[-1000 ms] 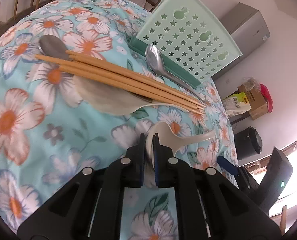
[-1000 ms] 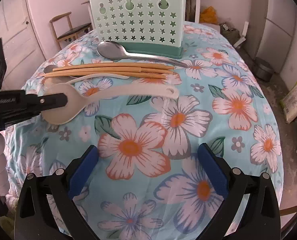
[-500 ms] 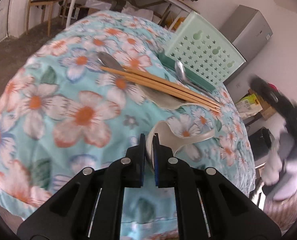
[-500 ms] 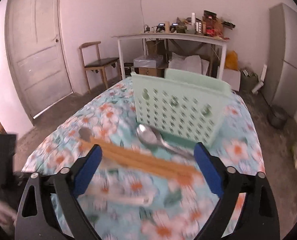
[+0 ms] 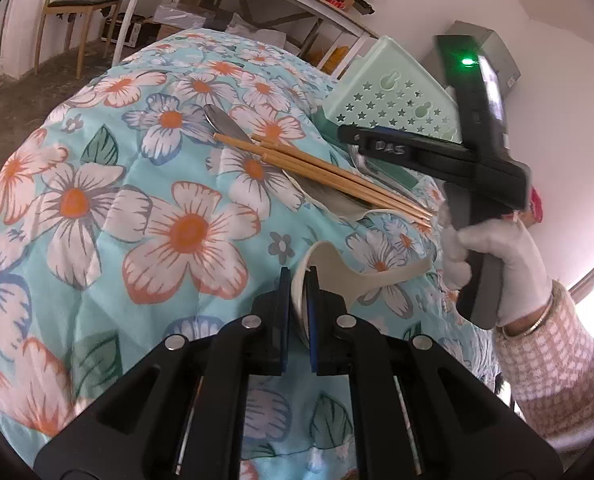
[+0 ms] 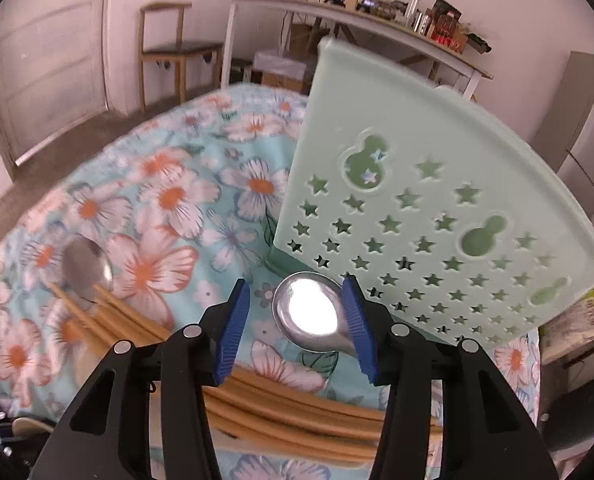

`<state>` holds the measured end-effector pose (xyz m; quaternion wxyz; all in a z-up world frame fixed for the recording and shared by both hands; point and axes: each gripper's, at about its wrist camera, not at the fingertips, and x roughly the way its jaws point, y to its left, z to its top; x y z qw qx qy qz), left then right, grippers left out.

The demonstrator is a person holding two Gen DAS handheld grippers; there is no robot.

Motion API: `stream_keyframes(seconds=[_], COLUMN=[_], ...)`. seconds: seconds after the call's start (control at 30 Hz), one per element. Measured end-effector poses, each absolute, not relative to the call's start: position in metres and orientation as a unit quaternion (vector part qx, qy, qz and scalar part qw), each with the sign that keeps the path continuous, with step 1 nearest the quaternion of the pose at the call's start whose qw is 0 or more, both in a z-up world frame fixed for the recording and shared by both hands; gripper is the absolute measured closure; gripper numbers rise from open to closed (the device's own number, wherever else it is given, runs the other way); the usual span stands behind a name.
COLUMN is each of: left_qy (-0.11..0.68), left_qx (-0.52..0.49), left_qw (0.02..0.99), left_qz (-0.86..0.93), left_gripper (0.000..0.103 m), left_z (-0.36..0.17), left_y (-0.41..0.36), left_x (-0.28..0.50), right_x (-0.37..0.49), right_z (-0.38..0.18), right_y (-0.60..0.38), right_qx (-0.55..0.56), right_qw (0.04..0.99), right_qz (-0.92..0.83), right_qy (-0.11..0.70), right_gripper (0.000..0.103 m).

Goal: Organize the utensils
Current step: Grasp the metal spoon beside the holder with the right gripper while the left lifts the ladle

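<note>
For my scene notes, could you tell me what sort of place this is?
Probably a lived-in room at home: a table under a floral cloth, a wooden chair by the wall, and a cluttered white table.

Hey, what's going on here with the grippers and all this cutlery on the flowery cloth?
A person is sorting utensils with a handheld gripper in each hand. The left gripper is shut on the bowl of a white spoon, lifted off the floral cloth. The right gripper has just been closing around the bowl of a metal spoon lying beside the green perforated holder; its pads do not yet clearly press on it. Wooden chopsticks and another metal spoon lie on the cloth.
</note>
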<state>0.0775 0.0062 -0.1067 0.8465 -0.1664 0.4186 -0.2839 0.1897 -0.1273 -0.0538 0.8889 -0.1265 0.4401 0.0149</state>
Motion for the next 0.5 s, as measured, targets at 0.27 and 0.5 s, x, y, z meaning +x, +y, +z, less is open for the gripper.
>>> stream_keyframes(seconds=[0.27, 0.5], left_qy=[0.413, 0.412], left_qx=[-0.174, -0.175], left_qw=[0.844, 0.844], left_qz=[-0.295, -0.295], left_gripper=[0.096, 0.096], left_z=[-0.111, -0.111], left_y=[0.008, 0.009], left_x=[0.079, 0.078], right_x=[0.209, 0.212], right_z=[-0.072, -0.065], right_y=[-0.12, -0.127], right_qx=[-0.168, -0.135], right_qw=[0.865, 0.87], right_qz=[-0.025, -0.022], right_qy=[0.473, 0.473], right_gripper=[0.071, 0.096])
